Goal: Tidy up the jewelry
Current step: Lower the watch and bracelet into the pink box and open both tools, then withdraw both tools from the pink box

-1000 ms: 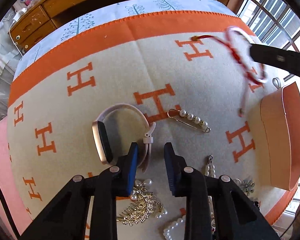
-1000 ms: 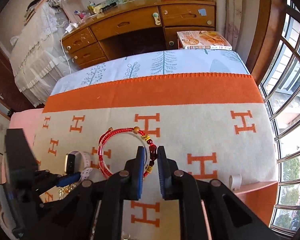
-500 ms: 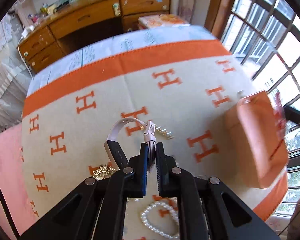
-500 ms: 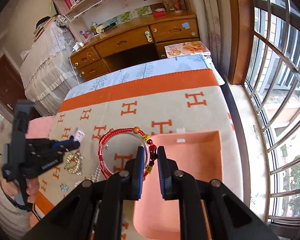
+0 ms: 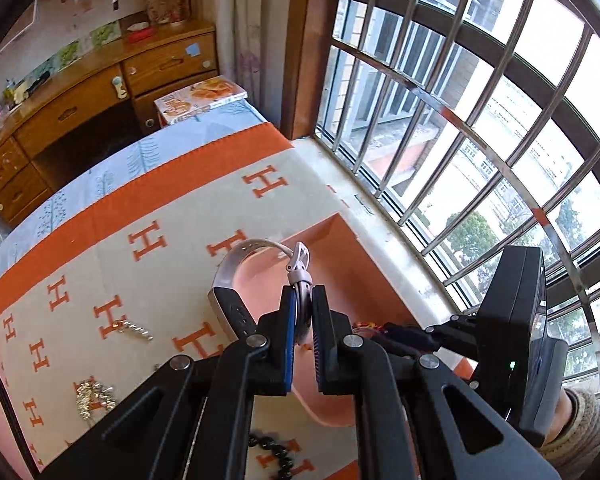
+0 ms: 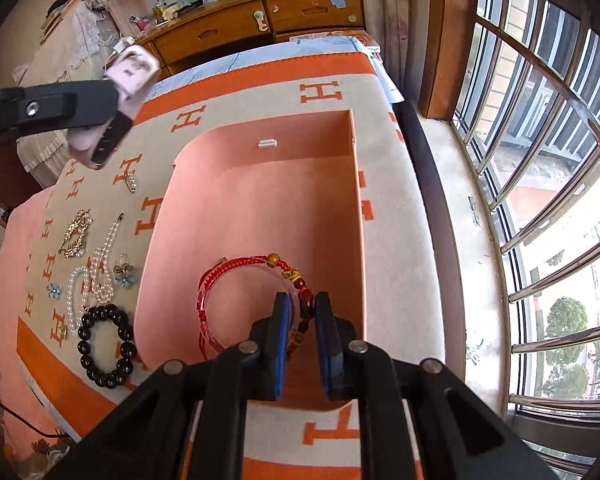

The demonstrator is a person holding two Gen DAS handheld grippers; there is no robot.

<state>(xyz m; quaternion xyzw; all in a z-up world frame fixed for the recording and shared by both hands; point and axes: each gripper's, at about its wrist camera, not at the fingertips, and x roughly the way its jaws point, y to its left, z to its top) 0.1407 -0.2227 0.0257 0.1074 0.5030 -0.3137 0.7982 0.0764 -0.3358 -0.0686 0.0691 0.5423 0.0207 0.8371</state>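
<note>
Watch (image 5: 236,300) lifted over box (image 6: 260,208); pearls (image 6: 92,280) beside.

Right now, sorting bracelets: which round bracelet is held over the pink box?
The red corded bracelet, clamped in the right gripper; the black beaded bracelet lies on the blanket.

Left gripper (image 5: 302,300) pitched steeply down at lower centre of its frame, jaws clamped on the watch strap (image 5: 298,276); right gripper (image 6: 300,312) likewise angled down at lower centre, pinching the red bracelet (image 6: 256,276).
</note>
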